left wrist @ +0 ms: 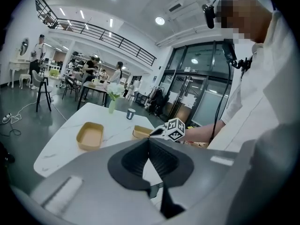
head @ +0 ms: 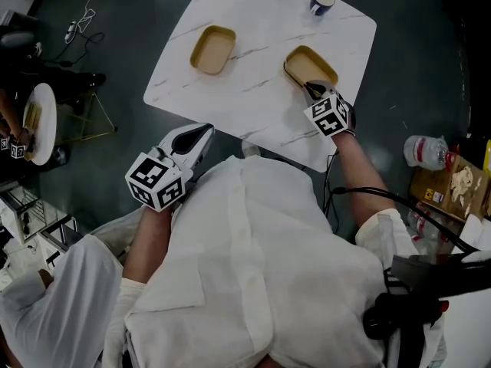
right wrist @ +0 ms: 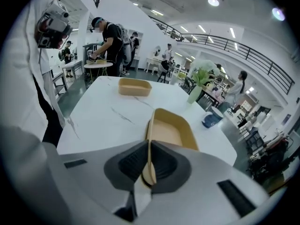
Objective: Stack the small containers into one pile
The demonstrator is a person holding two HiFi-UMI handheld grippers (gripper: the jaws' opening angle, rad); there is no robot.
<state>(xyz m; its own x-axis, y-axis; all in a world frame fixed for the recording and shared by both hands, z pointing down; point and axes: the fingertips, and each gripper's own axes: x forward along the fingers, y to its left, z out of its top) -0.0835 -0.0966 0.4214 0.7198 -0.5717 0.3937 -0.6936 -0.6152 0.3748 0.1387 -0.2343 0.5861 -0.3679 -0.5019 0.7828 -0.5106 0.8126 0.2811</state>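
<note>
Head view, left to right. The left gripper [head: 203, 132] hangs just beside the near edge of the white table [head: 253, 102], with its jaws pressed together and nothing between them. The left container [head: 213, 50], tan and open-topped, lies on the table apart from both grippers. The right container [head: 311, 64] lies well apart from it. The right gripper [head: 313, 90] is clamped on this container's near rim. A blue cup [head: 322, 2] stands at the far edge.
</note>
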